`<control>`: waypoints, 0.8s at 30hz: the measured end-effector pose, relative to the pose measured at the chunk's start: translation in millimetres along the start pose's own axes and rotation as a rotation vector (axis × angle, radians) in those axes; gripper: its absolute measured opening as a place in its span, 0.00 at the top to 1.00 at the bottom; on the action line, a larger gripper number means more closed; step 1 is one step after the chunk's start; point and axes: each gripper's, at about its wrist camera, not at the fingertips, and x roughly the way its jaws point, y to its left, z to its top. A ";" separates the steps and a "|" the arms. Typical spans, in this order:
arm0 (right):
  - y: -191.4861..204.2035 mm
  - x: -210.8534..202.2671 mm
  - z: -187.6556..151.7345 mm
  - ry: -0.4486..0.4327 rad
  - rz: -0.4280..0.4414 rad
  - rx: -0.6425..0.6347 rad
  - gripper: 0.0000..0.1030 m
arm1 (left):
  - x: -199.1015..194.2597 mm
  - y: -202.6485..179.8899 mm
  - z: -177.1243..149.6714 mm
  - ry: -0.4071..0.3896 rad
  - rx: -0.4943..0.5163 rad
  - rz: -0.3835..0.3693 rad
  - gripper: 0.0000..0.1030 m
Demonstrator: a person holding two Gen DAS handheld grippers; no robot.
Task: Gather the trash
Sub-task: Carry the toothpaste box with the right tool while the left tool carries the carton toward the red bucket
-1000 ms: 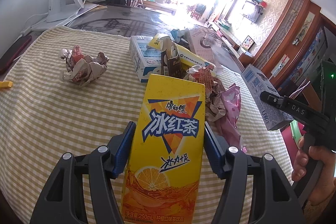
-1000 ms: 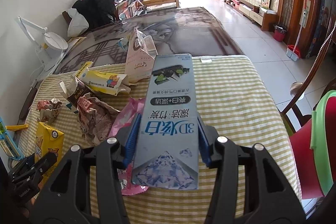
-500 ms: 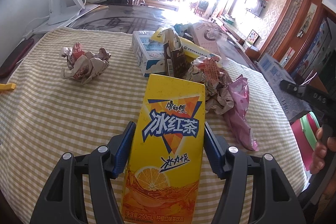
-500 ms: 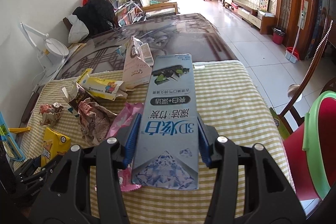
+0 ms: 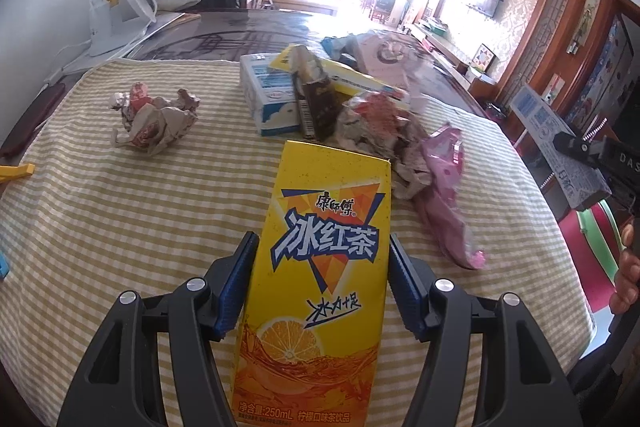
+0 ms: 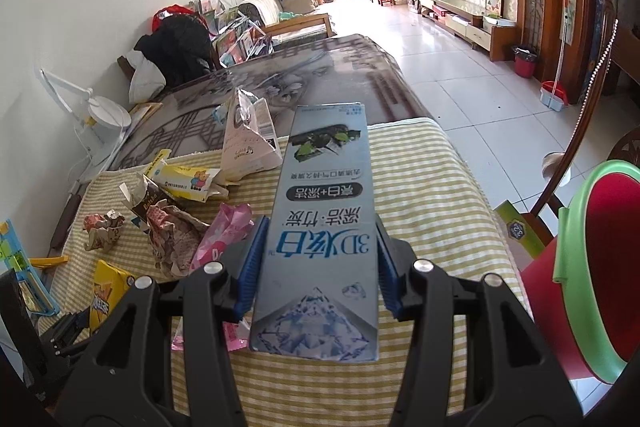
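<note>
I have one piece of trash in each gripper: the left gripper (image 5: 322, 279) is clamped with its blue pads on both sides of a yellow iced tea carton (image 5: 320, 291), and the right gripper (image 6: 318, 267) is clamped in the same way on a long grey-blue toothpaste box (image 6: 324, 227). Both are lifted above the striped tablecloth (image 5: 120, 219). The red bin with the green rim (image 6: 592, 267) stands at the right edge of the table, so I judge that both items should go there. The risk I see is that the light cardboard gives way under the pads and the toothpaste box, which sticks out far in front of the fingers, turns or slips before it is over the bin; it could also hit the rim if I come in too low. My two grippers are near each other on that side, so they could collide. More trash waits on the cloth: a crumpled paper ball (image 5: 154, 119), a pink wrapper (image 5: 448, 199), a blue and white milk carton (image 5: 268, 99) and a brown drink carton (image 5: 316, 103). On the tea carton I read "康师傅", "冰红茶", "冰力十足" and "250mL". On the toothpaste box, upside down, I read "3D炫白" and "亮白+深洁".
</note>
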 end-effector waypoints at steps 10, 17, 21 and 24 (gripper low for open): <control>-26.0 -18.1 0.6 -0.032 0.017 0.056 0.53 | -8.3 -40.2 -5.8 0.009 0.043 -0.048 0.42; -43.8 -32.6 1.1 -0.059 0.022 0.085 0.53 | -14.9 -68.3 -8.9 0.008 0.067 -0.081 0.42; -53.9 -40.5 0.4 -0.074 0.024 0.101 0.53 | -18.5 -83.6 -9.7 0.001 0.086 -0.088 0.42; -62.1 -46.5 0.3 -0.086 0.024 0.110 0.53 | -20.6 -93.5 -10.0 0.000 0.095 -0.098 0.42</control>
